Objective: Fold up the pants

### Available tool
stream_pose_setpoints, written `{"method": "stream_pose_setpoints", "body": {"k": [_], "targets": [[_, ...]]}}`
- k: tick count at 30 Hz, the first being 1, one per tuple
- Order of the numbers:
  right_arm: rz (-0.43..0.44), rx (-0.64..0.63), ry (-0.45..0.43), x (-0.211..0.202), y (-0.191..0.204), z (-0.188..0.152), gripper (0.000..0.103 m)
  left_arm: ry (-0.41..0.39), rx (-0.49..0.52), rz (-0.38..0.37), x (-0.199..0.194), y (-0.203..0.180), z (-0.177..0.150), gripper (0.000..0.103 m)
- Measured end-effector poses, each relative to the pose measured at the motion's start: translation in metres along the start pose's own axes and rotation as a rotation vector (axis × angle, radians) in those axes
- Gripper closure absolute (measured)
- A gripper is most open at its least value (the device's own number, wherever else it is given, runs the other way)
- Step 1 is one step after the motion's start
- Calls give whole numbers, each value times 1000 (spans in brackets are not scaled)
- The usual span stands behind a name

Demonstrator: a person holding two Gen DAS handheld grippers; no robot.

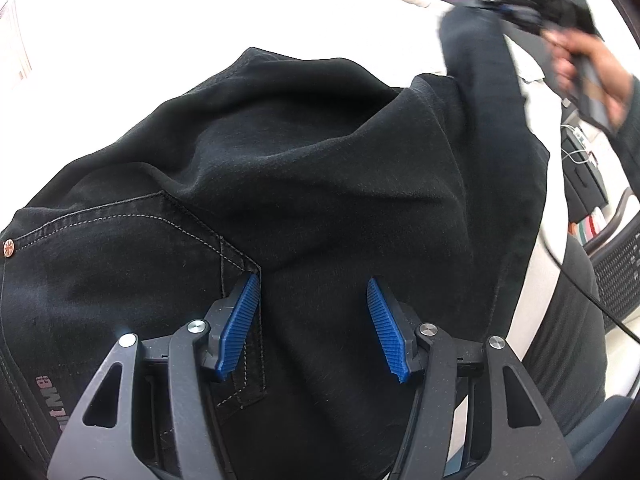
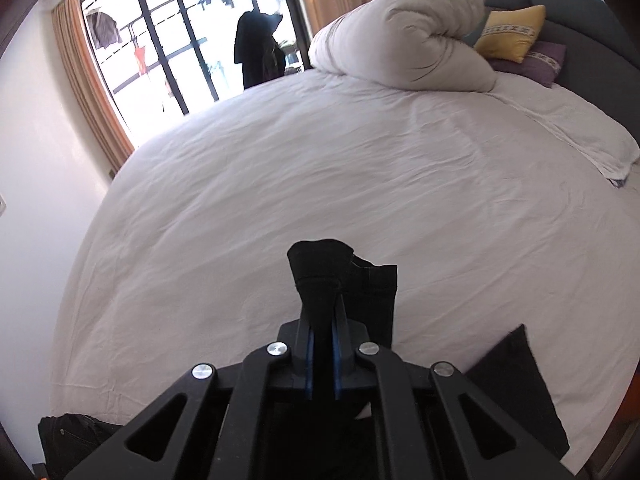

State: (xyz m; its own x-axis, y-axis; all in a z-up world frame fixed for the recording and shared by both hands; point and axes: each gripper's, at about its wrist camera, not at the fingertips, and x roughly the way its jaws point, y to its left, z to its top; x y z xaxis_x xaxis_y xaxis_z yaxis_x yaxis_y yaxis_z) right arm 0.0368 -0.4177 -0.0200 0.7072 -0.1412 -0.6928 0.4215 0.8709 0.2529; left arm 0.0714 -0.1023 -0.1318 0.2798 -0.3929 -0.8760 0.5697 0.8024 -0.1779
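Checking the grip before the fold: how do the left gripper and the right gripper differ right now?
The left gripper has its jaws apart over the pants, pinching nothing; the right gripper has its jaws shut on a pant leg end. The left sits low over the waist and pocket area; the right is raised, lifting its leg end off the bed. Both have blue ribbed pads and work the same black pants.

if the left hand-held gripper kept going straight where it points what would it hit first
Most likely the black pants, bunched right ahead of the left hand-held gripper; its open jaws hold nothing, though how far off the cloth lies is unclear.
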Motion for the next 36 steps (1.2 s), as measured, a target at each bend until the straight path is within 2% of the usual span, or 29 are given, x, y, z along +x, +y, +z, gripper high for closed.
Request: {"method": "stream_pose_setpoints", "body": {"k": [3, 6, 9, 15, 18, 26, 36], "targets": [[-11, 106, -75, -42, -50, -18, 96, 5, -18, 3, 1, 0, 2, 48], [-41, 207, -100, -64, -97, -46, 96, 12, -35, 8, 2, 1, 5, 48], [-69, 318, -62, -59, -138, -82, 96, 18, -62, 8, 3, 2, 8, 48], [-31, 529, 47, -20, -188, -135, 96, 32, -91, 20, 4, 3, 14, 47], [2, 604, 39, -19, -199, -150, 96, 41, -105, 25, 5, 3, 18, 46], [31, 650, -6, -28, -205, -158, 96, 51, -126, 3, 9, -1, 31, 27], [79, 707, -19, -21, -219, -165, 96, 30, -134, -8, 9, 2, 31, 25]]}}
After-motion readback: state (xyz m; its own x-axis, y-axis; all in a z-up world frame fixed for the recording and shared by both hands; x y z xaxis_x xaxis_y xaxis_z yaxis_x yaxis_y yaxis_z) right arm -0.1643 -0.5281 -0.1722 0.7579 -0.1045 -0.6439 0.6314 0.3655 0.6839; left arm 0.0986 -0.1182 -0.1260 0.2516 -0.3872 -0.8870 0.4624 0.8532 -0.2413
